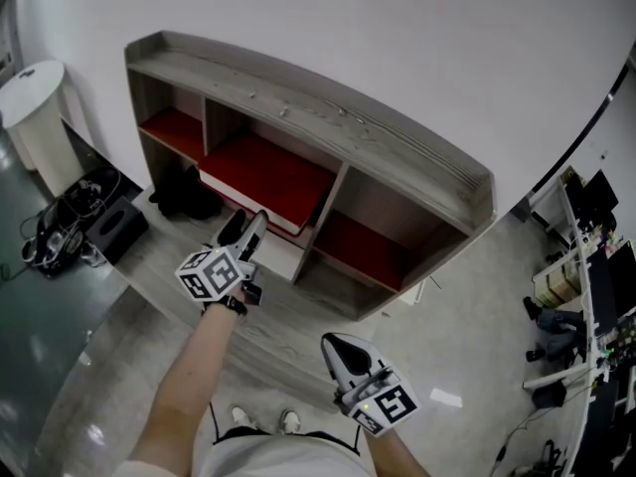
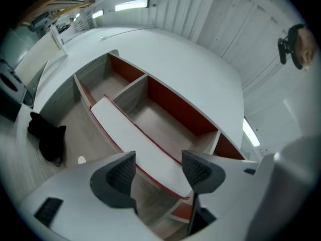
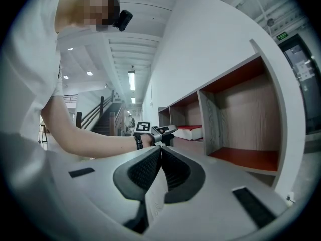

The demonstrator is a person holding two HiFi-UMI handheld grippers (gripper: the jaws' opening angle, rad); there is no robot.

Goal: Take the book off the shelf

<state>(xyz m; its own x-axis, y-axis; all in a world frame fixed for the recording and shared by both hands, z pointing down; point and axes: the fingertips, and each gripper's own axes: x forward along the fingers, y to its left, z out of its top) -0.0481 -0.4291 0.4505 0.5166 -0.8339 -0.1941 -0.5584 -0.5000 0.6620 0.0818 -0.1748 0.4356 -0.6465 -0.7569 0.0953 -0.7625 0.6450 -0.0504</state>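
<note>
Book (image 1: 270, 175) flat in the shelf's (image 1: 328, 117) middle bay, black bag (image 1: 184, 195) on the floor nearby.
My left claw (image 2: 158, 167) gapes at the book's end, unclamped; right claw (image 3: 160, 152) closed, empty.

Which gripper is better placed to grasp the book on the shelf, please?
Left. The left gripper is open right at the book, which juts from the shelf; the right gripper is shut and farther back.
</note>
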